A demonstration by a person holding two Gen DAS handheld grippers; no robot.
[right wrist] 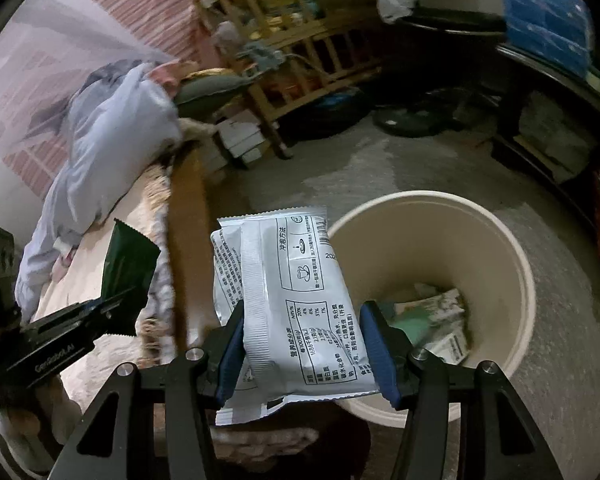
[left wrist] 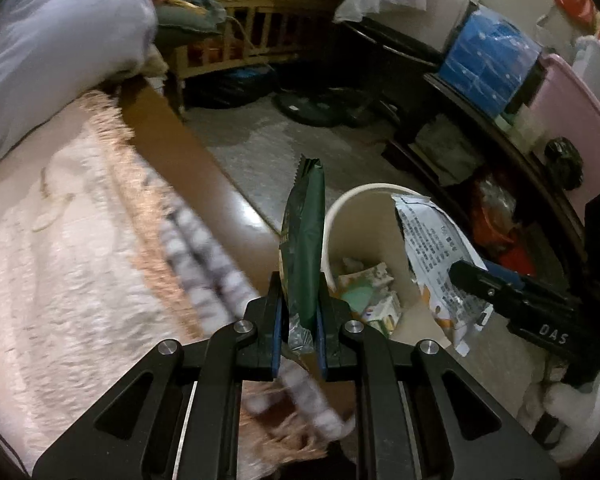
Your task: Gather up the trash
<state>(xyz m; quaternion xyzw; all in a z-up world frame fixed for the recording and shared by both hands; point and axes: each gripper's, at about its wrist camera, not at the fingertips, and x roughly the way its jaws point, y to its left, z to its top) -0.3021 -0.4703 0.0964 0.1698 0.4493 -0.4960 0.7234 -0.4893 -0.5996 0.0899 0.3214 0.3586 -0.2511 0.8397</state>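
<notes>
My left gripper point(left wrist: 299, 316) is shut on a dark green wrapper point(left wrist: 304, 240), held upright over the bed's edge, just left of a cream trash bin point(left wrist: 340, 208) on the floor. The bin holds several crumpled wrappers point(left wrist: 370, 294). My right gripper point(right wrist: 302, 344) is shut on a white printed packet point(right wrist: 288, 300), held just left of the bin point(right wrist: 516, 264). The right gripper point(left wrist: 484, 284) with its packet point(left wrist: 436, 256) shows over the bin in the left wrist view. The left gripper point(right wrist: 100, 312) with the green wrapper point(right wrist: 128, 264) shows at the left of the right wrist view.
A bed with a fuzzy cream blanket point(left wrist: 60, 260) and a brown wooden rail point(left wrist: 180, 152) lies at left. A pale quilt point(right wrist: 112, 140) is piled on it. A wooden crib point(right wrist: 300, 60) stands behind. Dark shelving point(left wrist: 480, 128) with a blue package point(left wrist: 488, 56) lines the right.
</notes>
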